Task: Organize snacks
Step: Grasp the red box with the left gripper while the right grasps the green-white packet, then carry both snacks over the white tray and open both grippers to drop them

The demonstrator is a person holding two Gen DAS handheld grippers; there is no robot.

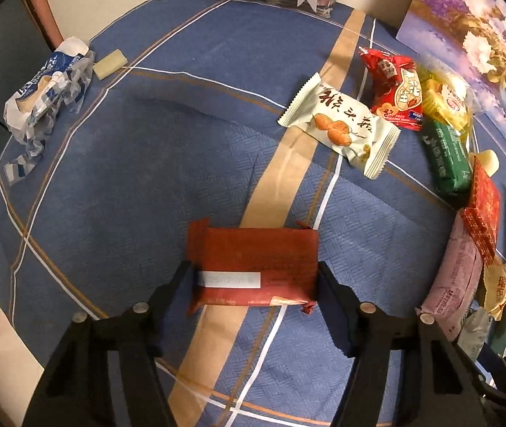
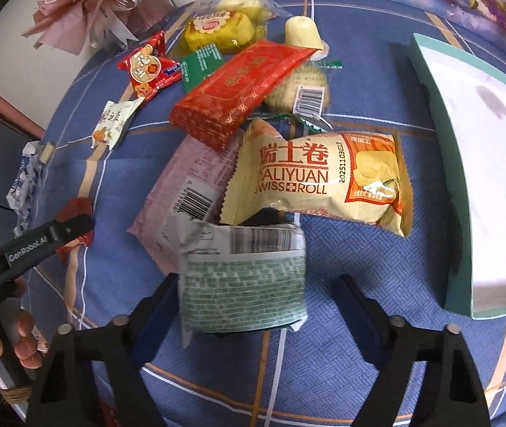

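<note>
A blue plaid cloth covers the counter, with a teal-edged box at the right. A snack pile lies centre-far, a Swiss roll packet nearest. The left hand-held gripper pinches a dark red snack bar by its ends, near the counter's middle. The right hand-held gripper, spread, has a green-printed packet between its fingers, touching only the left one.

Both wrist views look down, sharing the snack pile.
</note>
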